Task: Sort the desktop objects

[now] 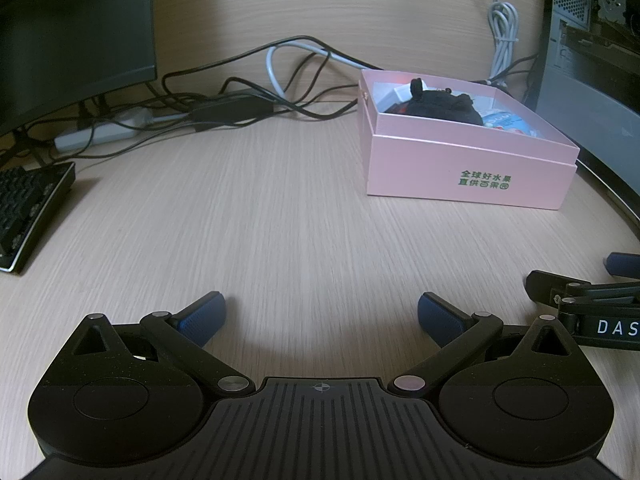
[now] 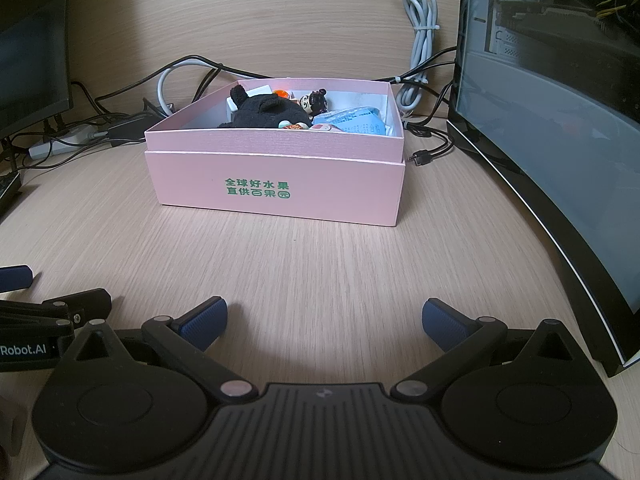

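A pink box (image 2: 276, 184) with green lettering stands on the wooden desk, straight ahead in the right wrist view and at the upper right in the left wrist view, pink box (image 1: 468, 172). Inside it lie a black plush toy (image 2: 266, 114), a small dark-haired figurine (image 2: 316, 102) and a blue packet (image 2: 352, 122). The plush (image 1: 438, 106) also shows in the left view. My left gripper (image 1: 322, 316) is open over bare desk, well short of the box. My right gripper (image 2: 324, 322) is open too, nothing between its fingers. Each gripper shows at the edge of the other's view.
A keyboard (image 1: 28, 208) lies at the left with a monitor (image 1: 72, 32) behind it. Tangled cables (image 1: 256, 96) and a power strip (image 1: 100, 132) run along the back. A computer case with a glass side (image 2: 560, 160) stands close on the right.
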Motion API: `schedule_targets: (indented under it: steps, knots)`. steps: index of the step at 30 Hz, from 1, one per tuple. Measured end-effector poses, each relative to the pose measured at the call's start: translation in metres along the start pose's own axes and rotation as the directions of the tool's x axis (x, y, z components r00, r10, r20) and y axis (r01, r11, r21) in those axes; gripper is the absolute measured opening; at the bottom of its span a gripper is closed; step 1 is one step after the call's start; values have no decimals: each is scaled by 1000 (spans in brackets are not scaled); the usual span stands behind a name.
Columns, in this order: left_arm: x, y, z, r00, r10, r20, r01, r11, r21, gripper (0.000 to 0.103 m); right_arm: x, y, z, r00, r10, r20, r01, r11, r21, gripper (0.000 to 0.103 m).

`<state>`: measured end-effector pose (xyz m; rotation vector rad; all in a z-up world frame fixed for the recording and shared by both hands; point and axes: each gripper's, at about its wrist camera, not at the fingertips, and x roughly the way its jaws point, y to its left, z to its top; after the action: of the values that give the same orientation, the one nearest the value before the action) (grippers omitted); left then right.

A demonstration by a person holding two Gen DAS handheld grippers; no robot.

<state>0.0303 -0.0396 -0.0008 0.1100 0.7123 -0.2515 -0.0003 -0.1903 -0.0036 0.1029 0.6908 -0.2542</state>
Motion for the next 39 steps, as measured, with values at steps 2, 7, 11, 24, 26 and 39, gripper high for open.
schedule_targets:
  steps: [2, 7, 11, 24, 26, 39]
  knots:
    - [0, 0, 0, 1000, 0, 0, 0, 1000, 0, 103, 0, 0, 0, 1000, 0, 0, 0, 1000, 0, 103]
    - [0, 0, 0, 1000, 0, 0, 0, 1000, 0, 103, 0, 0, 0, 1000, 0, 0, 0, 1000, 0, 103]
    - [0, 0, 0, 1000, 0, 0, 0, 1000, 0, 103, 0, 0, 0, 1000, 0, 0, 0, 1000, 0, 103]
    - [-2, 4, 1, 1000, -23, -16, 23, 1000, 12, 103, 0, 0, 0, 1000, 0, 0, 0, 1000, 0, 103]
    - [-2, 4, 0, 1000, -22, -14, 22, 1000, 11, 103, 0, 0, 0, 1000, 0, 0, 0, 1000, 0, 103]
    - [0, 2, 2, 1000, -6, -14, 6, 1000, -13, 103, 0, 0, 0, 1000, 0, 0, 0, 1000, 0, 103]
